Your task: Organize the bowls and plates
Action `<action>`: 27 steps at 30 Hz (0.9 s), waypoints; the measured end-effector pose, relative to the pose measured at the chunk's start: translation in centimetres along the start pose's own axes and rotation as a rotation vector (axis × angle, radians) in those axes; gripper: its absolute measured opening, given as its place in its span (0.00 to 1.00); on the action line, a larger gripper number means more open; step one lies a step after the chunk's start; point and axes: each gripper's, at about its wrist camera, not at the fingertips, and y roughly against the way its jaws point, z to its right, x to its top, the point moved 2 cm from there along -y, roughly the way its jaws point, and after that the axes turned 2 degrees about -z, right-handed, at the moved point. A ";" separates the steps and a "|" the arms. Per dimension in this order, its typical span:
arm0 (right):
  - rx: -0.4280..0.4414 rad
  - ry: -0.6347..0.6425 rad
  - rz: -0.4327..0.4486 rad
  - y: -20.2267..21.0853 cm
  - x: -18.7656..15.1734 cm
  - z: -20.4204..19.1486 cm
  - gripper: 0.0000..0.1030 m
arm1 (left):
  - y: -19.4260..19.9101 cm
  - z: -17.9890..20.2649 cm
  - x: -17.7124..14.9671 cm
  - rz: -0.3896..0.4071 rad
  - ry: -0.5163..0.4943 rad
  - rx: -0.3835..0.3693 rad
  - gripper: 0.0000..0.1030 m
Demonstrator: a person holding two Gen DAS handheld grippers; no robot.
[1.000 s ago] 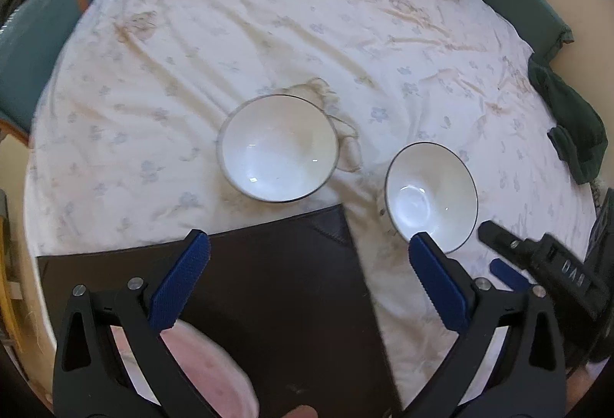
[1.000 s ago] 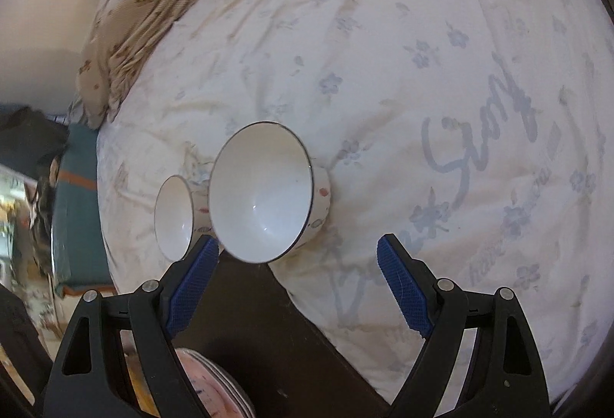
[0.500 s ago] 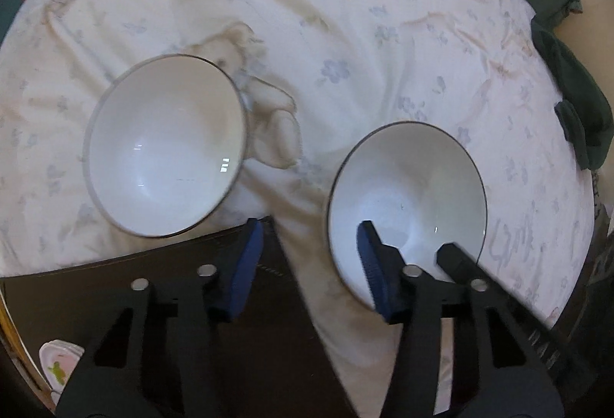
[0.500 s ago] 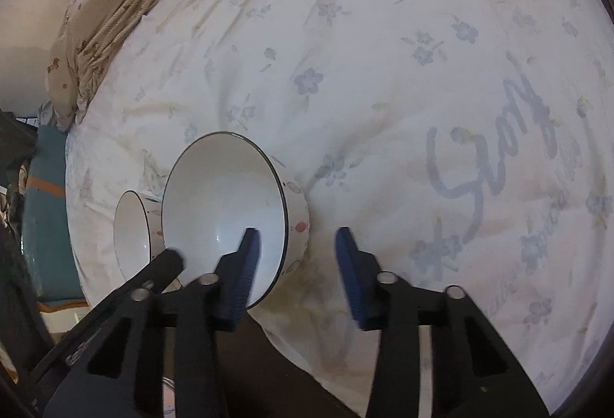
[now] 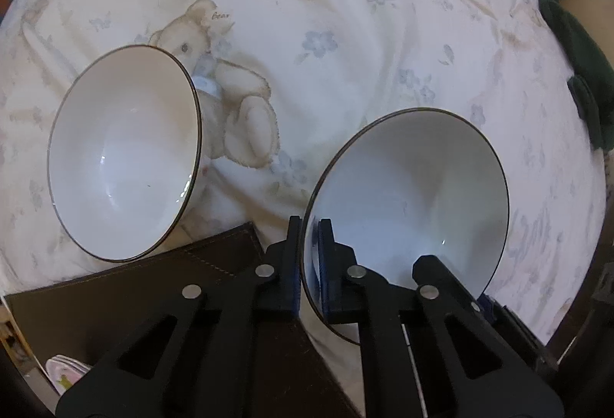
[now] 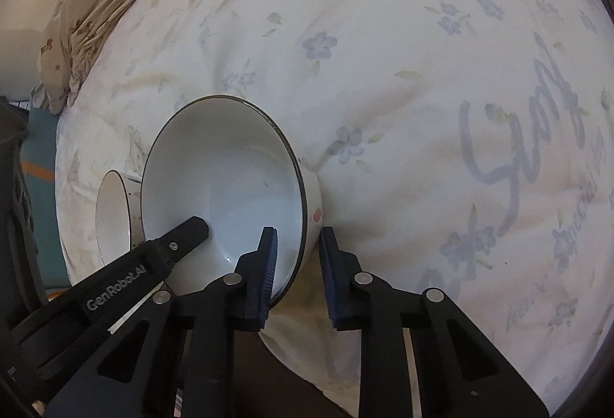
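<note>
Left wrist view shows the left gripper (image 5: 310,264) pinched tight on the near rim of the right-hand bowl (image 5: 414,195), one pad inside the wall and one outside, which is the only way two flat fingers can hold a thin, curved edge. That bowl sits on the flowered bedsheet (image 5: 345,15), well apart from the other bowl (image 5: 122,157), which rests beside the printed teddy bear with its near edge just at the corner of a dark brown mat (image 5: 153,303). Right wrist view has the right gripper (image 6: 295,276) straddling the opposite rim of the same bowl (image 6: 226,187), jaws partly parted; its left pad (image 6: 264,272) seems to touch the inner wall, though the outer one stands clear, so it grips nothing yet. Holding both sides probably keeps the bowl level on the soft bedding for a lift toward its partner, perhaps to nest them.
</note>
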 end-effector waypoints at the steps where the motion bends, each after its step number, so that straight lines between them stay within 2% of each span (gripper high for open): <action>1: -0.009 0.014 0.003 -0.1 0.0 -0.2 0.22 | 0.3 0.1 -0.1 0.010 -0.006 0.004 0.05; 16: 0.037 0.062 0.028 2.1 -0.7 -2.1 0.18 | 5.3 -0.5 -1.9 0.096 -0.020 0.045 0.07; 27: 0.080 0.128 0.034 4.5 -2.6 -4.1 0.16 | 9.3 -2.4 -5.0 0.144 -0.002 0.082 0.08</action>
